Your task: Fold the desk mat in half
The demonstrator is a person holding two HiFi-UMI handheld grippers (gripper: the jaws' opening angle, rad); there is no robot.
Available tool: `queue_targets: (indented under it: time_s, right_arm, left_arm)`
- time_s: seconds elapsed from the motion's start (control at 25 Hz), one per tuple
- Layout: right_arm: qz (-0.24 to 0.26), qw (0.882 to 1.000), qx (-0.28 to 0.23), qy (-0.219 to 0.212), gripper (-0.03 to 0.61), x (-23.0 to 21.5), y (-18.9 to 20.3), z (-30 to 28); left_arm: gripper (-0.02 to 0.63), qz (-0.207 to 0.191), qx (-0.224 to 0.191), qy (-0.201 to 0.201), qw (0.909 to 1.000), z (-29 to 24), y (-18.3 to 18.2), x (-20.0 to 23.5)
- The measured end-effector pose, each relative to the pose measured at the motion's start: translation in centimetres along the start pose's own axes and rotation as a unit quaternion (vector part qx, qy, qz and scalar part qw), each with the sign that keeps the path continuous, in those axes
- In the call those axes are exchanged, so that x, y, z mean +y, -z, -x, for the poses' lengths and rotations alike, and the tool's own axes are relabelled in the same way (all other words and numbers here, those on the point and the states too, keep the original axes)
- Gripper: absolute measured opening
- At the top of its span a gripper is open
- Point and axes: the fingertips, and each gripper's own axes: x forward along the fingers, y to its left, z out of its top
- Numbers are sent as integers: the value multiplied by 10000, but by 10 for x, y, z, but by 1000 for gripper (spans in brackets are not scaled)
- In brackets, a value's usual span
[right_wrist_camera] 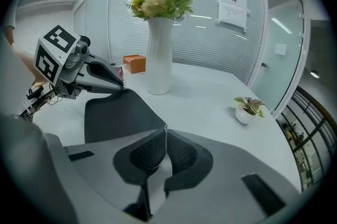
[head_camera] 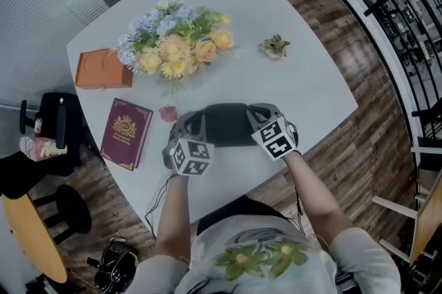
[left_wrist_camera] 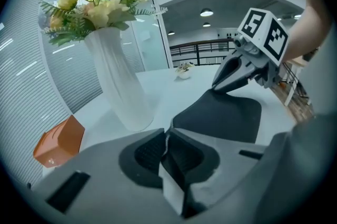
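While under left gripper (head_camera: 187,123) and right gripper (head_camera: 262,111), desk mat (head_camera: 225,125) corners unseen.

**Inspector:** Tally of loose items on the worktop (head_camera: 304,92)?

**Assistant:** One desk mat (head_camera: 228,124). One vase of flowers (head_camera: 173,44). One orange box (head_camera: 103,70), far left. One maroon book (head_camera: 126,132), near left. One small potted plant (head_camera: 275,46), far right. One small pink item (head_camera: 168,113), too small to identify.

**Inspector:** Tongs?

**Assistant:** Two: left tongs (left_wrist_camera: 166,136), right tongs (right_wrist_camera: 166,133).

**Inspector:** Worktops?

**Assistant:** One.
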Motion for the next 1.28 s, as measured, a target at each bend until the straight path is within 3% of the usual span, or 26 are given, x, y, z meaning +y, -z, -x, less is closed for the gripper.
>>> queue_targets:
  time_s: [0.28, 0.84, 1.16, 1.28]
  right_arm:
    - [337, 9990, 280, -69, 35, 5, 15, -14]
    - [816, 9944, 656, 156, 35, 11, 29, -29]
    - [303, 9957, 869, 103, 41, 7, 27, -30]
    - [170, 9951, 975, 81, 87, 7, 27, -30]
  left_arm:
    - [35, -123, 271, 23, 9996, -15, 15, -6]
    - [35, -2, 644, 1, 9979, -32, 36, -9]
    - [64, 750, 991, 71, 9922, -32, 36, -4]
    - [71, 954, 995, -6, 9904, -27, 37, -1]
